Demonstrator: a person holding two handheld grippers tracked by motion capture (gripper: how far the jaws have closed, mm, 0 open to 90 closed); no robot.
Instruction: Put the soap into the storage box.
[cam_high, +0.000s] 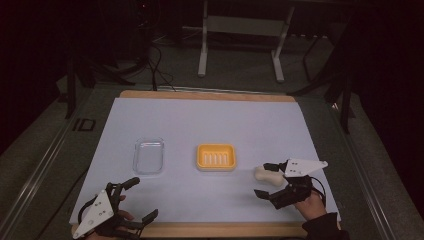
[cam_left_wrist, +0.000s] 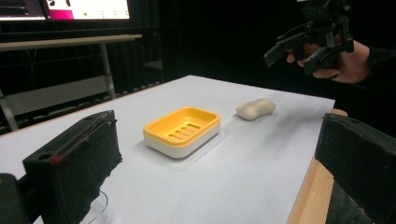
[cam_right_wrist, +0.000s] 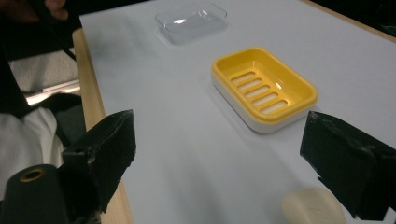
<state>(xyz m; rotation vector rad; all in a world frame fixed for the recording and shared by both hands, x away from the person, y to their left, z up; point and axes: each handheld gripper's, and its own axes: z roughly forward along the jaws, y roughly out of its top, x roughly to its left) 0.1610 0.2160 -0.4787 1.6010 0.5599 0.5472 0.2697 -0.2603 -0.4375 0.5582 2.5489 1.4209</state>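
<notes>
Above the soap bar (cam_high: 265, 175) — right hand-held gripper (cam_high: 267, 180), jaws wide, nothing held.

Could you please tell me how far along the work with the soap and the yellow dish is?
Nothing looks done yet: the soap bar lies on the white table cover, apart from the yellow soap dish, which is empty. In hand: the right gripper hovers open around the soap without pressing it. The left gripper waits open. The clear lid lies apart. Grasping and placing remain.
</notes>
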